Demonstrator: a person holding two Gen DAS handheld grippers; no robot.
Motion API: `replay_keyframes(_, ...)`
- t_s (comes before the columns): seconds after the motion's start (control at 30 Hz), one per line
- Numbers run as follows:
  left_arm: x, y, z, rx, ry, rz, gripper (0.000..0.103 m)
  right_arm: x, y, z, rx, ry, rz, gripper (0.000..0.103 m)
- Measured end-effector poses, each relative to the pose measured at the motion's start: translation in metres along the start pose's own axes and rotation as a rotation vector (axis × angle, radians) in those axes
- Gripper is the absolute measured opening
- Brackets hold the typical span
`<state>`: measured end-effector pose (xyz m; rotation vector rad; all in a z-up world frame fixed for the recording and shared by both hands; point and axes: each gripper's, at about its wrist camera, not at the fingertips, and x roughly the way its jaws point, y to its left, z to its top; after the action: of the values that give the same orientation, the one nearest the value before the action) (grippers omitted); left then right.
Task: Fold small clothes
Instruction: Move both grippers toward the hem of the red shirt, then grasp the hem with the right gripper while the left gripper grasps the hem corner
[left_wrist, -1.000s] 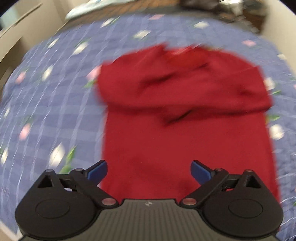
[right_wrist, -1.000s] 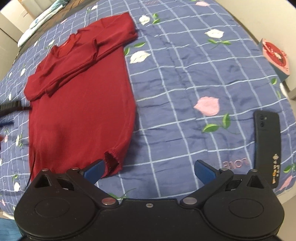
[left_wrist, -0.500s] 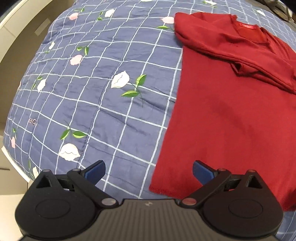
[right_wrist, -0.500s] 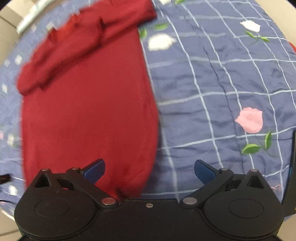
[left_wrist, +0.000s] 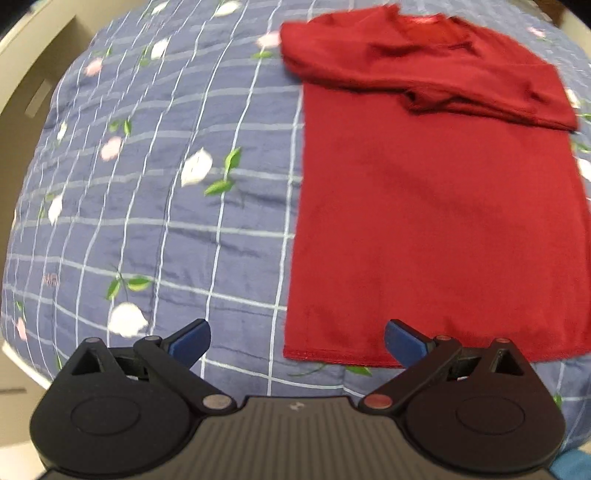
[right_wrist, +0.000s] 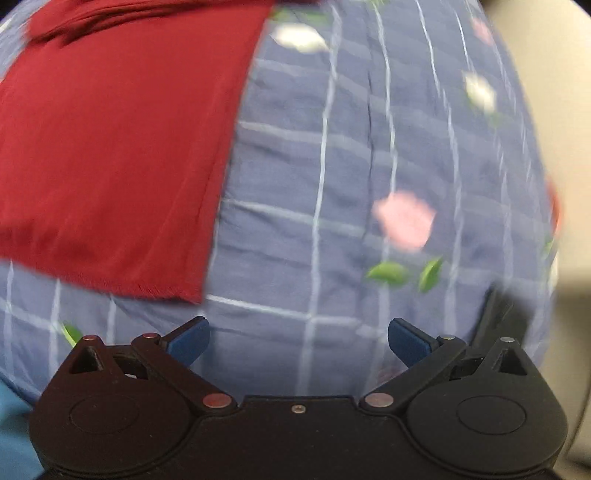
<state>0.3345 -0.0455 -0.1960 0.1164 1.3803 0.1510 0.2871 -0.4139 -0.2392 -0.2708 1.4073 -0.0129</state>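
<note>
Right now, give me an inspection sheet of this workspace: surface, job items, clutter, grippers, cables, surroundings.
Surface: blue checked bedspread with a flower print, lightly wrinkled.
Job's things: one red shirt lying flat, sleeves folded across the chest, bottom hem nearest the grippers.
Clutter: a dark object at the bed's right edge, too blurred to identify.
Grippers: left gripper open, empty, at the hem's left corner; right gripper open, empty, just beyond the hem's right corner.
Cables: nothing seen.
Surroundings: beige furniture to the left of the bed; the rest is blurred.
</note>
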Motion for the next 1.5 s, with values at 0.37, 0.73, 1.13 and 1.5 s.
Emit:
replay_keyframes(0.37, -0.005, -0.048, -0.018, 0.297, -0.111, 0.087, 0.102, -0.032, 0.091, -0.024, -0.819, -0.349, 0.063, 0.099)
replay_keyframes(0.73, -0.005, -0.051, -0.035, 0.283, -0.086, 0.073, 0.102, 0.004, 0.127, 0.003, -0.788, -0.287, -0.009, 0.082)
replay_keyframes(1.13, 0.010, -0.077, -0.054, 0.451, -0.141, 0.031, 0.102, -0.026, 0.104, 0.039, -0.527, -0.235, 0.226, 0.006)
replay_keyframes(1.5, 0.041, -0.133, -0.062, 0.679, -0.224, 0.043, 0.100, -0.049, 0.054, 0.112, -0.086, -0.149, 0.469, 0.006)
